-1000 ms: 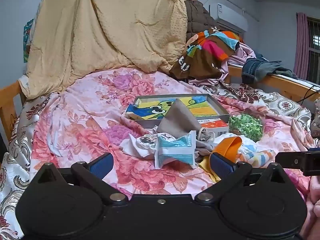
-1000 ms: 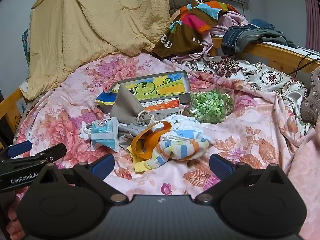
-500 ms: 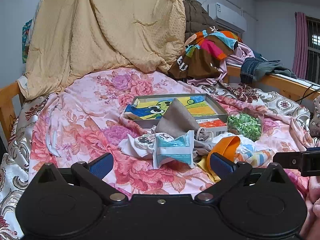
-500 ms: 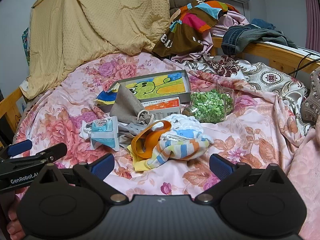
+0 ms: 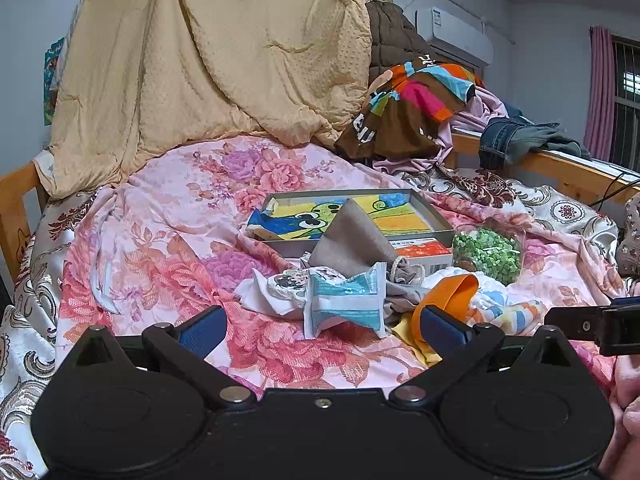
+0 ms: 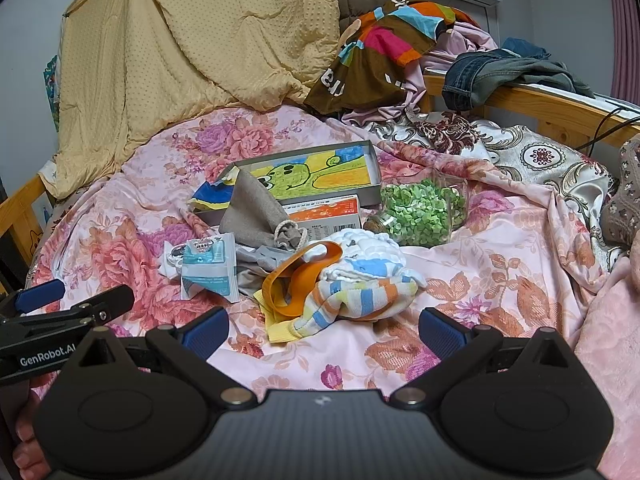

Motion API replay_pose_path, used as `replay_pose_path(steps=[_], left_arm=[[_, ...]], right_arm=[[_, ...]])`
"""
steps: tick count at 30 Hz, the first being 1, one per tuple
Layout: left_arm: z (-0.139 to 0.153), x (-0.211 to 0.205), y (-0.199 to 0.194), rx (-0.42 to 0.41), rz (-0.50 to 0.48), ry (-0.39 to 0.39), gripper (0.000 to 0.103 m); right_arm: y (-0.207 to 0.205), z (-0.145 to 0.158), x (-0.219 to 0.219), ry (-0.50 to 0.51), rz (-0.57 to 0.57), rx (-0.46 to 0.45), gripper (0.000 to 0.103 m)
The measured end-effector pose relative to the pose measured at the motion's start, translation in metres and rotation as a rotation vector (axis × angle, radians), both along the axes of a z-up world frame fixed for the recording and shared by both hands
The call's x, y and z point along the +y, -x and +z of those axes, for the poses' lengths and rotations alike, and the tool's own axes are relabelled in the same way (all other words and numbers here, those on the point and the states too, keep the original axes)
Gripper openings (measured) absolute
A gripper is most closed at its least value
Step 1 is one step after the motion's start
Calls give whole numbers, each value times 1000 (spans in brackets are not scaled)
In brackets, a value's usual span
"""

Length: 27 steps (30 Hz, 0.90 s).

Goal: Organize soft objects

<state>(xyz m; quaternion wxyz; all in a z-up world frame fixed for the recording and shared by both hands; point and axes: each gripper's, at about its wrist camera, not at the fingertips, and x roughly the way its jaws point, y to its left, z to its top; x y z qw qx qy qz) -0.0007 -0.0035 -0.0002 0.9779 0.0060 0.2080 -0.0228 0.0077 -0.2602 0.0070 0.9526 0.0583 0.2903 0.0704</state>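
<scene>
A pile of soft things lies on the floral bed cover: a blue-and-white soft packet (image 5: 344, 300) (image 6: 210, 270), a grey drawstring pouch (image 5: 352, 240) (image 6: 254, 212), an orange band (image 5: 448, 296) (image 6: 304, 280) and a striped cloth with a white knitted piece (image 6: 360, 280) (image 5: 504, 312). My left gripper (image 5: 322, 326) is open and empty, just short of the packet. My right gripper (image 6: 322, 326) is open and empty, just short of the striped cloth.
A shallow grey box (image 5: 436, 216) (image 6: 374, 168) with a cartoon picture lies behind the pile, an orange-and-white carton (image 6: 326, 214) against it. A clear bag of green bits (image 6: 420, 212) lies at the right. Blankets and clothes are heaped at the back; wooden rails (image 6: 560, 108) edge the bed.
The left wrist view has shifted slightly; the objects sit a touch lower and left. Both grippers stay open and nothing on the bed has moved.
</scene>
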Motion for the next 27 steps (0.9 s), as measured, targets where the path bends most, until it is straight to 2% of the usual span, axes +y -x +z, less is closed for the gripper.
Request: replay_pose_path(steps=[27], left_arm=[[0, 0, 0, 0, 1, 1, 102]], right_arm=[[1, 1, -2, -2, 0, 0, 103]])
